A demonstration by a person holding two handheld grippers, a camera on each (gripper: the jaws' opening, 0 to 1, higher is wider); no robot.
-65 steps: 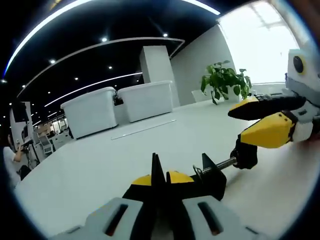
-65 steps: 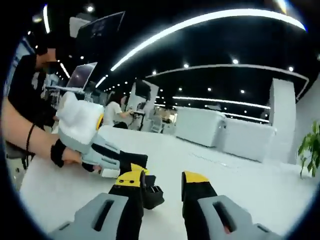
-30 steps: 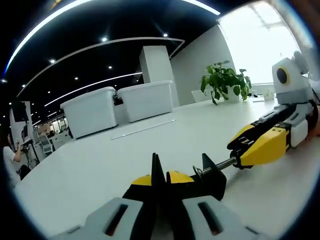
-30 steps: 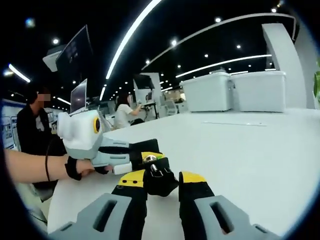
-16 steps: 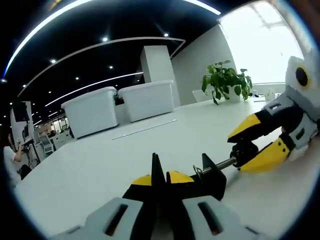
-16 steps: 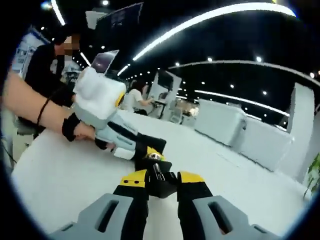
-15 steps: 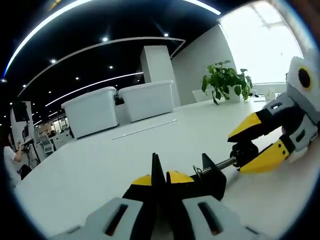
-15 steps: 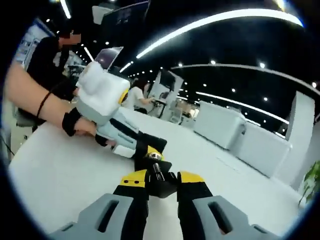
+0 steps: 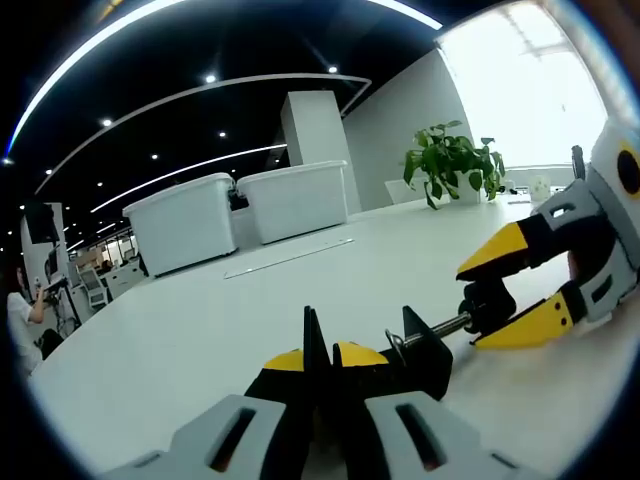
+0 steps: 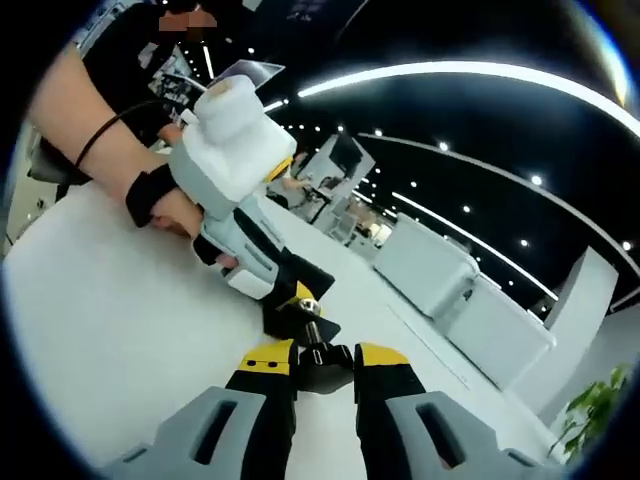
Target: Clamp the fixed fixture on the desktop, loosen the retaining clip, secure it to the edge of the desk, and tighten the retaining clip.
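Clamp (image 9: 415,350) lies on the worktop (image 9: 200,330), body pinched in closed left hand-held gripper (image 9: 322,362), right hand-held gripper (image 10: 312,362) gripping its knob (image 9: 487,305); turn knob steadily, keep body braced.

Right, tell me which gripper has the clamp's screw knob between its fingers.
The right gripper: its yellow fingers close on the black knob at the screw's end. The left gripper grips the clamp body instead.
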